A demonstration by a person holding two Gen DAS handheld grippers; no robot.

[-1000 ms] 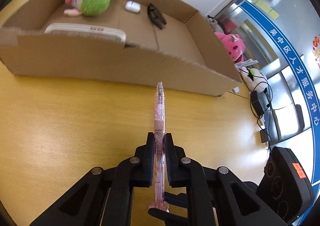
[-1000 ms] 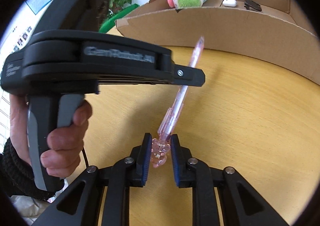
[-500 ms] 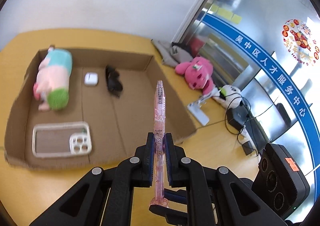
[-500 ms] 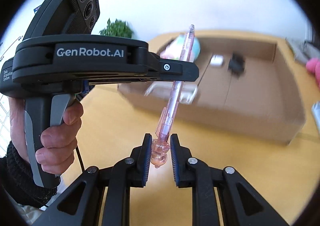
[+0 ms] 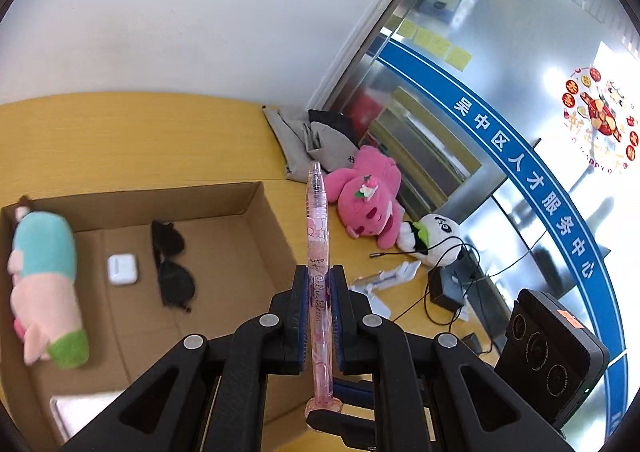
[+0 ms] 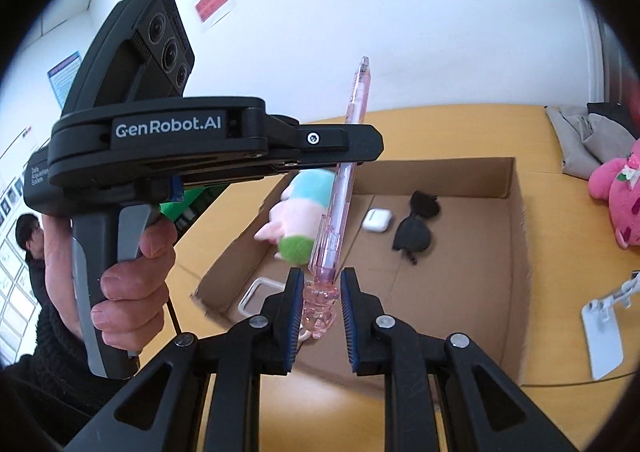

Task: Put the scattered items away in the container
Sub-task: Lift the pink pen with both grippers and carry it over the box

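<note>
While the left gripper [image 5: 319, 284] pinches the barrel of a pink transparent pen [image 5: 318, 248] between its two pads, the right gripper [image 6: 320, 292] has its pads closed against the ornamental pink end of that same pen [image 6: 338, 196], so the pen is clamped at two places and hangs in the air over the near right part of the cardboard box [image 5: 256, 194]. In the right wrist view the pen slants up and away from the fingers, passing behind the tip of the left gripper's black body, which a hand [image 6: 120, 272] in a dark sleeve grasps by its grey handle.

Taking the cardboard box [image 6: 516, 212] as the landmark: on its floor lie black sunglasses [image 5: 172, 264] near the middle, a white earbud case [image 5: 122, 270] just left of them, and a pastel plush toy [image 5: 44, 284] with a green end along the left wall. A white phone case [image 6: 256, 292] sits in the near corner, partly hidden by the fingers. The box rests on a yellow wooden table [image 5: 120, 132]. Beyond its right wall, on the table, lie a pink plush toy [image 5: 368, 200], a white panda plush [image 5: 434, 236], grey folded cloth [image 5: 304, 140], a white stand [image 6: 604, 328] and black cables.
</note>
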